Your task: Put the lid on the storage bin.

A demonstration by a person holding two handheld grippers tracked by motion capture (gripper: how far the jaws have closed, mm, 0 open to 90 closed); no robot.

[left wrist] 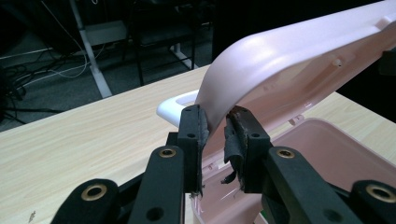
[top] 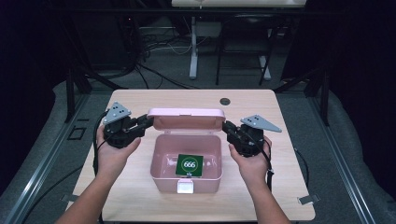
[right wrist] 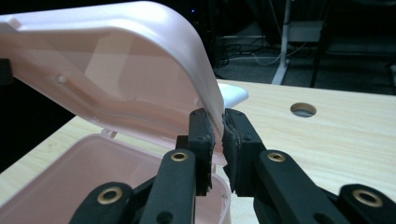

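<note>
The lid runs nine to three across the pink box. The left gripper pinches its nine-o'clock end in its jaws, and the right gripper pinches the three-o'clock end.

The raised lid stands along the back of the box, blocking any way in from behind. From above and from the front the box mouth is open, with a green card lying on its floor. The table has bare wood in front of the box and out to both sides, and at the back near a round hole.
</note>
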